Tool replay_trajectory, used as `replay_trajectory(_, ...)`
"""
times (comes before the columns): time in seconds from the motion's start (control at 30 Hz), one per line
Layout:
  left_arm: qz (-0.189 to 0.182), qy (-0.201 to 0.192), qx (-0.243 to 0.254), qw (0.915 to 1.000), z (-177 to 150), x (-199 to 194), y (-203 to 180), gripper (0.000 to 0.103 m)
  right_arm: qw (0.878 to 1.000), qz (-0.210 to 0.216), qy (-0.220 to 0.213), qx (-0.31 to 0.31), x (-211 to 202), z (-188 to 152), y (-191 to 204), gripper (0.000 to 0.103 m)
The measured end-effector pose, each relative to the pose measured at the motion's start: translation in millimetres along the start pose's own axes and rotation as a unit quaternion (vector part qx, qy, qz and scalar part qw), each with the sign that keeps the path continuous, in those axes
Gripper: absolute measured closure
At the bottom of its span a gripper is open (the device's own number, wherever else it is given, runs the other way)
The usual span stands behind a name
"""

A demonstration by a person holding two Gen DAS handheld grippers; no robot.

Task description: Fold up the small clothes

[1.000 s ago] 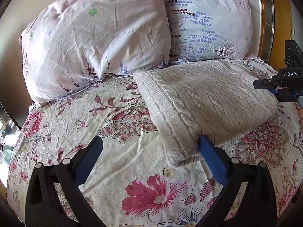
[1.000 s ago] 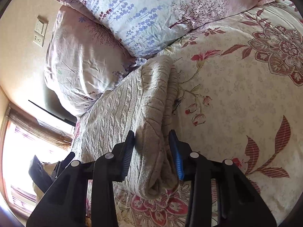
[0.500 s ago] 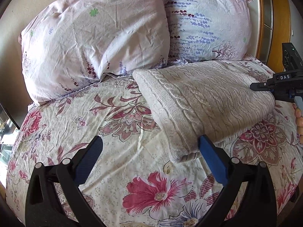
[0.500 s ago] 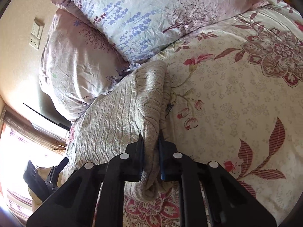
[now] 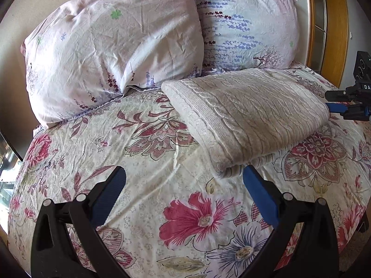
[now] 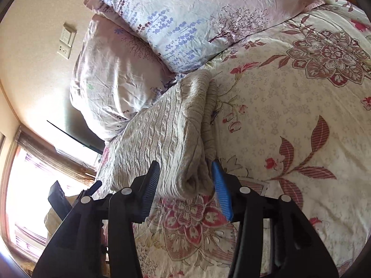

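Note:
A folded beige cable-knit sweater [image 5: 250,115] lies on the floral bedspread [image 5: 143,185], just below the pillows. My left gripper [image 5: 183,173] is open above the bedspread, and its right finger [image 5: 257,192] sits just beside the sweater's near corner without pressing it. In the right wrist view the sweater [image 6: 167,134] ends in a rolled edge that lies between the blue pads of my right gripper [image 6: 185,169]. Those jaws are opening and the pads stand off the knit. The right gripper [image 5: 340,108] also shows at the sweater's far right edge.
Two flowered pillows [image 5: 111,53] [image 5: 245,27] lean against the wall behind the sweater. A wooden frame [image 5: 334,30] rises at the right. A wall switch [image 6: 66,40] and a bright window [image 6: 30,185] are at the left of the right wrist view.
My right gripper pinched the sweater's rolled edge half a second ago, then let go and drew back a little. The left gripper stayed open and still.

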State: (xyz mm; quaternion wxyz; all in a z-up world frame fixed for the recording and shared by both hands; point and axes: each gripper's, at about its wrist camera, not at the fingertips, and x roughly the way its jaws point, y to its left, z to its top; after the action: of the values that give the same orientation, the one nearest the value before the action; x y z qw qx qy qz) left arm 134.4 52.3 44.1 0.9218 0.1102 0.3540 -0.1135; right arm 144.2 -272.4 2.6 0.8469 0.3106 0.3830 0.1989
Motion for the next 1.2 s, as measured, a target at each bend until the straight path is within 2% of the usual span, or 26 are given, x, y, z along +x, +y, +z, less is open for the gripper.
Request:
replay_trajectory(0.13,0.034,0.014,0.007,0.9993,2.1,12.1,-3.5,0.002,0.999,-0.013,0.009,-0.029,13.3,-5.7,8.7,0.065)
replay_trajectory(0.23,0.045,0.022,0.0,0.9988,4.3,18.8,-2.6,0.002,0.999,-0.021,-0.01,-0.048,14.5,-5.5,13.9,0.066)
replay_trajectory(0.3,0.053,0.027,-0.003,0.9982,4.9,22.6,-1.2,0.002,0.998,-0.027,-0.007,-0.063,17.5,-6.9,16.9,0.069)
replay_trajectory(0.33,0.059,0.031,-0.007,0.9977,5.2,25.1,0.4,0.002,0.997,-0.029,-0.001,-0.071,20.0,-8.6,18.4,0.079)
replay_trajectory(0.4,0.059,0.044,-0.021,0.997,5.7,30.1,5.8,0.002,0.996,-0.042,0.01,-0.084,25.4,-13.6,20.4,0.088)
replay_trajectory(0.47,0.058,0.061,-0.039,0.9957,5.9,37.3,12.8,0.002,0.995,-0.063,0.015,-0.079,28.3,-17.0,18.4,0.091)
replay_trajectory(0.53,0.051,0.079,-0.059,0.9938,4.8,43.9,18.5,0.002,0.996,-0.065,0.014,-0.054,28.5,-17.6,11.8,0.092)
replay_trajectory(0.6,0.043,0.087,-0.072,0.9927,3.1,46.2,22.0,0.002,0.997,-0.066,0.013,-0.041,28.2,-18.2,9.5,0.092)
replay_trajectory(0.7,0.032,0.078,-0.062,0.9945,0.1,33.9,19.0,0.002,0.995,-0.078,0.012,-0.058,25.4,-19.5,16.4,0.091)
replay_trajectory(0.77,0.03,0.06,-0.058,0.9961,-1.1,15.6,18.7,0.002,0.994,-0.091,0.001,-0.067,15.5,-18.1,22.0,0.079)
replay_trajectory(0.83,0.027,0.032,-0.069,0.9967,2.7,-3.8,21.1,0.002,0.99,-0.112,-0.036,-0.083,-1.2,-14.9,29.9,0.064)
replay_trajectory(0.9,0.009,0.002,-0.09,0.9959,12.1,-17.7,21.5,0.002,0.985,-0.122,-0.065,-0.099,-12.8,-8.9,40.0,0.063)
replay_trajectory(1.0,-0.009,-0.024,-0.107,0.994,32.1,-18.2,7.4,0.002,0.984,-0.115,-0.073,-0.117,-10.9,-2.1,56.5,0.063)
replay_trajectory(1.17,-0.024,-0.007,-0.102,0.9944,55.1,6.2,-34.5,0.002,0.976,-0.132,-0.059,-0.163,12.7,-10.7,79.0,0.063)
replay_trajectory(1.2,-0.018,-0.003,-0.097,0.9951,57.1,11.2,-41.5,0.002,0.973,-0.14,-0.058,-0.175,16.2,-13.0,82.8,0.063)
